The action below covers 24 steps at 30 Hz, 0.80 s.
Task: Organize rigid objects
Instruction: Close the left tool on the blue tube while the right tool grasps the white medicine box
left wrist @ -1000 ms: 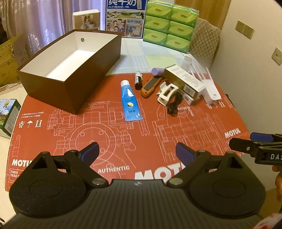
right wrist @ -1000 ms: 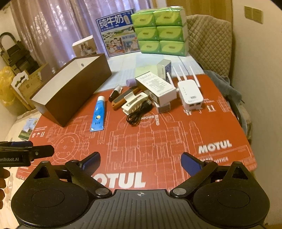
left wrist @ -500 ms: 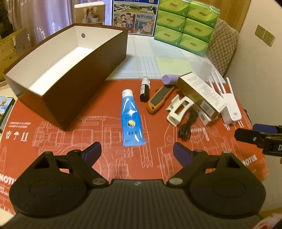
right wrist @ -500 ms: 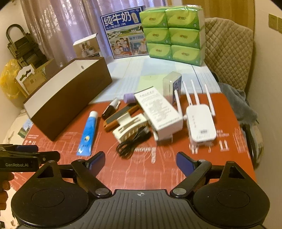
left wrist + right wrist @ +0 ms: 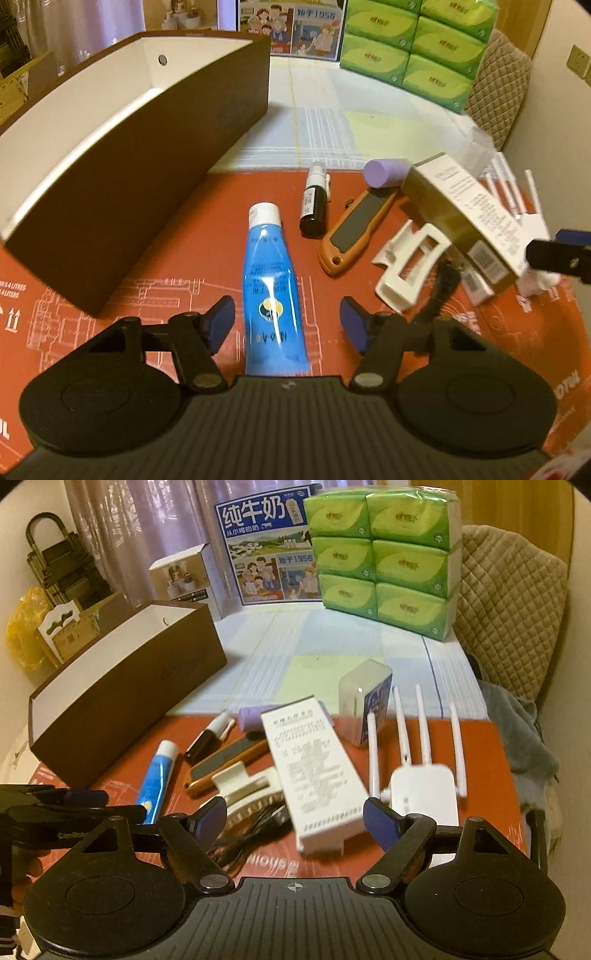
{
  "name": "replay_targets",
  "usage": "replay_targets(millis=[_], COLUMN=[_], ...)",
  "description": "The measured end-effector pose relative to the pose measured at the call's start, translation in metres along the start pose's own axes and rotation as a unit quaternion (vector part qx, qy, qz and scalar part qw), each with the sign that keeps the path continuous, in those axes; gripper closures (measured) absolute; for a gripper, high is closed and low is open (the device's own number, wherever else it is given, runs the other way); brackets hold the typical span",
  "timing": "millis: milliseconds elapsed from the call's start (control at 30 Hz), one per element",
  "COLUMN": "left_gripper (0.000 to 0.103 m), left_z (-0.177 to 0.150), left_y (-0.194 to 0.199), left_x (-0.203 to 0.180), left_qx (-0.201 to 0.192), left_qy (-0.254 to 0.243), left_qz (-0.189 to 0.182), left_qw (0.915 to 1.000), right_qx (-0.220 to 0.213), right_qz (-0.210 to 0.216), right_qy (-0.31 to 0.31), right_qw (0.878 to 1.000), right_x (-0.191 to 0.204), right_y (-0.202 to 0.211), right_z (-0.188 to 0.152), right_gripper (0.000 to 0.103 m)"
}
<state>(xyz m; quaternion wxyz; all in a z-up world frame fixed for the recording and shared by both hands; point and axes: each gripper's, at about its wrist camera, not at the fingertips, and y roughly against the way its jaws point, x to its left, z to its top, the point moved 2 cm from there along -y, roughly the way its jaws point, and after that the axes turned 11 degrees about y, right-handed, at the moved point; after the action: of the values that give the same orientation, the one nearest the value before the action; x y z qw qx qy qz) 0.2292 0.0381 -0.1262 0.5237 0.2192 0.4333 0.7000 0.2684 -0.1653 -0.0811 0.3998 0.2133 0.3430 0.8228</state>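
Now both grippers hang over the clutter on the red mat, each closing with nothing pinched.

Left gripper straddles the lower end of the blue tube, which lies flat on the mat; its jaws are closing, pads not yet touching the tube. Right gripper is also closing, its jaws either side of the near end of the white carton, clear of it. Beside the tube lie a black marker, an orange knife, a white clip and a router. An open brown box stands on the bench just left of the tube.
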Motion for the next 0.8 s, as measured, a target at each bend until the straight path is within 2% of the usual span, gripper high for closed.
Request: replay_targets(millis=[167, 333, 467, 500, 800], left_gripper=[0.050, 0.060, 0.063, 0.066, 0.067], left_z=[0.009, 0.017, 0.022, 0.022, 0.023], left_y=[-0.024, -0.043, -0.052, -0.054, -0.055], left_x=[-0.001, 0.002, 0.002, 0.003, 0.002], left_qx=[0.007, 0.019, 0.020, 0.021, 0.016], left_qy=[-0.003, 0.005, 0.008, 0.009, 0.013], left_qz=[0.012, 0.022, 0.028, 0.030, 0.026], left_qw=[0.9999, 0.9996, 0.9994, 0.9993, 0.9995], right_qx=[0.003, 0.010, 0.015, 0.016, 0.027], right_qz=[0.003, 0.008, 0.009, 0.009, 0.018], right_qy=[0.007, 0.018, 0.030, 0.033, 0.062], right_qw=[1.000, 1.000, 0.999, 0.999, 0.998], right_x=[-0.011, -0.017, -0.020, -0.020, -0.022], right_y=[-0.015, -0.028, -0.037, -0.040, -0.061], right_z=[0.009, 0.015, 0.018, 0.019, 0.026], right_gripper=[0.025, 0.025, 0.025, 0.025, 0.027])
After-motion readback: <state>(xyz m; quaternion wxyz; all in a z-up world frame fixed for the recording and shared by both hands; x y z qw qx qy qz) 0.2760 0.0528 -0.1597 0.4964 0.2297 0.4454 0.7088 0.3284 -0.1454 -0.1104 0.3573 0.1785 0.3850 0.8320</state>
